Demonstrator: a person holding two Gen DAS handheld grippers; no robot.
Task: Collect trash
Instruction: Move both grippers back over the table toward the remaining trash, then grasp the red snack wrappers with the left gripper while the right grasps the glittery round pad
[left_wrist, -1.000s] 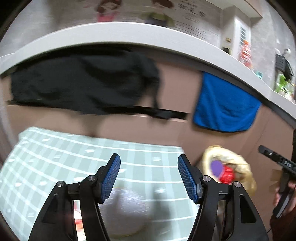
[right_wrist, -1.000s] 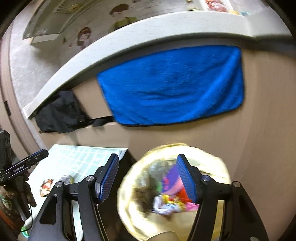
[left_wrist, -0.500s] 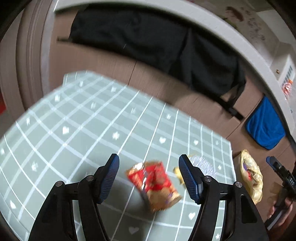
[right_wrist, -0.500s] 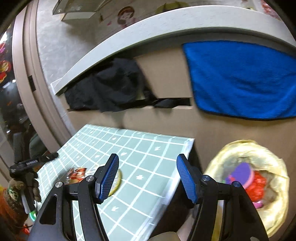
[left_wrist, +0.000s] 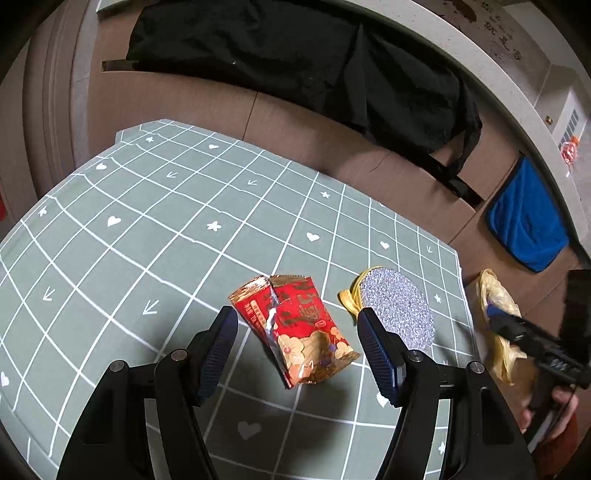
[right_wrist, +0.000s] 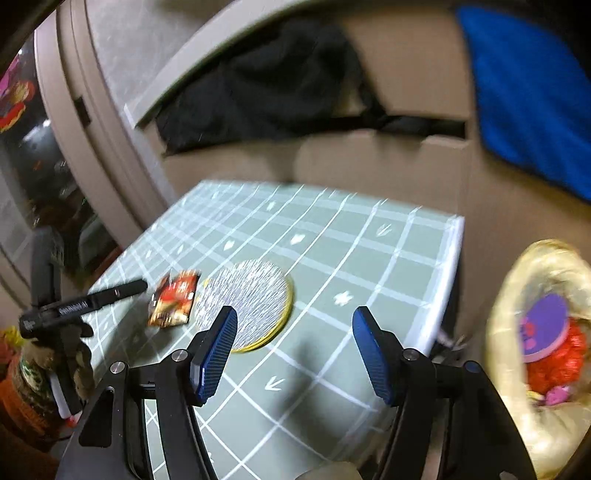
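A red and gold snack wrapper (left_wrist: 295, 325) lies on the green checked table (left_wrist: 166, 221). My left gripper (left_wrist: 297, 354) is open, its fingers on either side of the wrapper's near end, just above the table. A round silver disc with a yellow rim (left_wrist: 397, 310) lies right of the wrapper. In the right wrist view the wrapper (right_wrist: 173, 299) and the disc (right_wrist: 247, 302) lie ahead to the left. My right gripper (right_wrist: 291, 354) is open and empty over the table's near right part. A yellow trash bag (right_wrist: 517, 332) holding trash stands off the table's right edge.
A brown cardboard wall (left_wrist: 332, 147) stands behind the table, with a black garment (left_wrist: 295, 62) and a blue towel (left_wrist: 524, 225) hanging over it. The trash bag also shows in the left wrist view (left_wrist: 498, 317). The table's right edge (right_wrist: 447, 280) drops off beside the bag.
My left gripper has swung down from the wall to the table and closed in on the wrapper. My right gripper has turned left from over the trash bag toward the table.
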